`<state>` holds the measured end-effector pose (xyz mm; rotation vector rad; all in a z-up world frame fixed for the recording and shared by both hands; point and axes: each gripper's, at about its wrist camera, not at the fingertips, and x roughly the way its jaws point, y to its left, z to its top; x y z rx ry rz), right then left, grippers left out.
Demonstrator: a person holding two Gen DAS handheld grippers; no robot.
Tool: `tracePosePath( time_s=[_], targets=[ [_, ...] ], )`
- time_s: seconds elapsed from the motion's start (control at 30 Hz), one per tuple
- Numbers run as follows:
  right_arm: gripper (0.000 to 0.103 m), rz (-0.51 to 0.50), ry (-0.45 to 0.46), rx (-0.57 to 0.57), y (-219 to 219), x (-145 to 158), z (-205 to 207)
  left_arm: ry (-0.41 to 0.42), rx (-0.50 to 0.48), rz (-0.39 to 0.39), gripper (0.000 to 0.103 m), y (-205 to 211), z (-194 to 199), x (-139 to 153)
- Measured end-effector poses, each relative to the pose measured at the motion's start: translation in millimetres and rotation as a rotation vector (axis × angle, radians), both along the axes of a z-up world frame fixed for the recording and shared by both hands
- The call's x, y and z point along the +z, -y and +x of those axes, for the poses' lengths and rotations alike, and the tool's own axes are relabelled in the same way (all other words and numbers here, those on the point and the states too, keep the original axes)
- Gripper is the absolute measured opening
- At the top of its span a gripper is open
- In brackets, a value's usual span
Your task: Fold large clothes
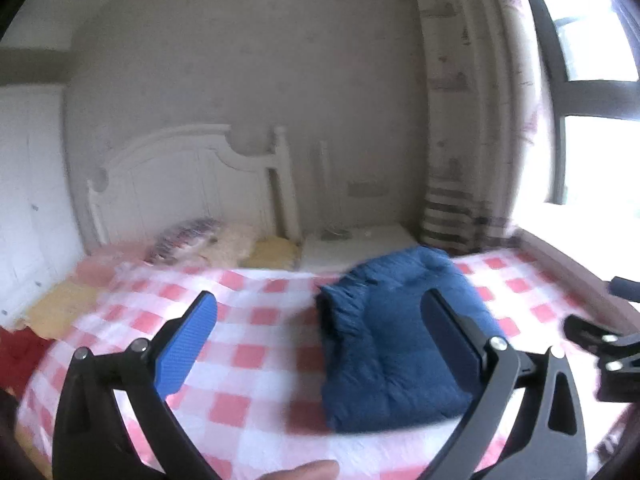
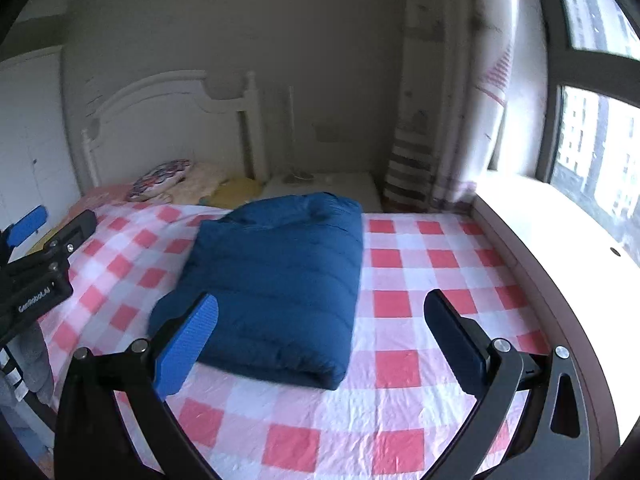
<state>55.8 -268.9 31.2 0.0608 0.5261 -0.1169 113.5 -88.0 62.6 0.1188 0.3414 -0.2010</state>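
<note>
Hovering with left gripper (image 1: 320, 340) and right gripper (image 2: 320, 340) both spread, empty, over folded blue puffer jacket (image 2: 276, 280); risking springy padding unfolding.

Bedroom, daylight only. The bed (image 2: 400, 312) I worked over carried a sheet checked in red, pink and white. A white carved headboard (image 2: 168, 120) stood against a plain beige wall (image 2: 240, 20). Pillows (image 2: 160, 180) lay heaped below the headboard, one patterned, others pale yellow. A low white bedside table (image 2: 328, 184) sat in the corner beside the bed. A long curtain (image 2: 424, 120), pale with dark stripes at its hem, hung next to it. The dark-framed window (image 2: 592, 128) ran along my right, buildings outside, its sill (image 2: 560, 240) washed out by glare. White cupboard doors (image 1: 24, 184) stood at far left.
</note>
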Motion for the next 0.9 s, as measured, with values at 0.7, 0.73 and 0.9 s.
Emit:
tracePosePath(
  time_s=[0.7,0.73,0.9],
  targets=[
    [0.099,-0.042,-0.001,0.095,-38,4,-8,-0.095,0.032,-0.025,0.101,-19,-8,-19],
    [0.099,-0.043,-0.001,0.097,-39,4,-8,-0.097,0.030,-0.024,0.101,-19,-8,-19],
    [0.099,-0.045,-0.003,0.098,-41,3,-8,-0.100,0.030,-0.023,0.101,-21,-8,-20]
  ],
)
